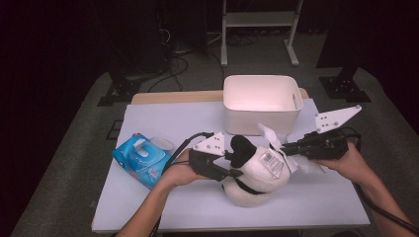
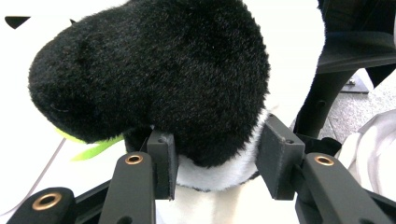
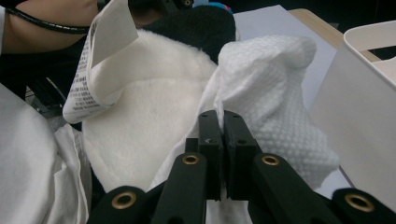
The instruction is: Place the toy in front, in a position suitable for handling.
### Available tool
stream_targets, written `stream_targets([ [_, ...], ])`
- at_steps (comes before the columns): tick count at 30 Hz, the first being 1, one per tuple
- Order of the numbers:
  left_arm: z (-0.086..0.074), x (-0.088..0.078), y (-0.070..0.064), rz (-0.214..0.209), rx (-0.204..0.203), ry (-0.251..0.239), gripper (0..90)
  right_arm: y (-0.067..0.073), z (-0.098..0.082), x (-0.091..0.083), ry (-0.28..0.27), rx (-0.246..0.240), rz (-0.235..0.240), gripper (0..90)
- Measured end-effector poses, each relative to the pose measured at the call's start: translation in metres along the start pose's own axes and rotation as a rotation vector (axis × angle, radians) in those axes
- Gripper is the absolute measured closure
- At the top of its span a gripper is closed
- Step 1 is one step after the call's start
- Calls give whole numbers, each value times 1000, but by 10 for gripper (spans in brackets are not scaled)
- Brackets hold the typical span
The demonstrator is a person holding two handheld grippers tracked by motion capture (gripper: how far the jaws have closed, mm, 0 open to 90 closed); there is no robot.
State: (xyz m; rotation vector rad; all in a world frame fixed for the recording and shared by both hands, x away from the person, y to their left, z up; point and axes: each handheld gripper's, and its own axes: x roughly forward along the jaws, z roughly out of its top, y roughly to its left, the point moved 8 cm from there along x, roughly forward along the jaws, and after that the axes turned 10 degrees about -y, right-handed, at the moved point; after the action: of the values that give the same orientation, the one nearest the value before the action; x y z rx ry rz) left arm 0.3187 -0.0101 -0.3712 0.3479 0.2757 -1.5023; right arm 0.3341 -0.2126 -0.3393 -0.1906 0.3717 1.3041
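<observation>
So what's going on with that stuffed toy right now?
Left tongs clamp black-and-white plush toy. Right tongs pinch white textured wipe against it. Nothing in the way.

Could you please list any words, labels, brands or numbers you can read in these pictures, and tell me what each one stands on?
None can be read.
Sewn-in label on the plush toy: rows of small black print, too small and blurred to read.
The same label in the high view: a barcode-like mark, unreadable.
Blue wipes pack: printing on the wrapper, too blurred to read.
White bin: no text visible.
</observation>
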Motion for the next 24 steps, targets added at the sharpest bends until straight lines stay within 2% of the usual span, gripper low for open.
stream_targets([
  [4, 1, 2, -1, -4, -1, -1, 539, -3, -5, -7, 11, 12, -22, 864],
  [8, 2, 3, 0, 2, 4, 8, 537, -11, -5, -9, 17, 12, -66, 864],
  [10, 2, 2, 1, 5, 0, 11, 536, -11, -4, -8, 18, 8, -63, 864],
  [19, 4, 5, 0, 7, 6, 9, 535, 10, 10, 9, 18, -39, 23, 863],
  [24, 3, 2, 1, 13, 1, 9, 534, 16, 13, 9, -1, -20, 73, 864],
])
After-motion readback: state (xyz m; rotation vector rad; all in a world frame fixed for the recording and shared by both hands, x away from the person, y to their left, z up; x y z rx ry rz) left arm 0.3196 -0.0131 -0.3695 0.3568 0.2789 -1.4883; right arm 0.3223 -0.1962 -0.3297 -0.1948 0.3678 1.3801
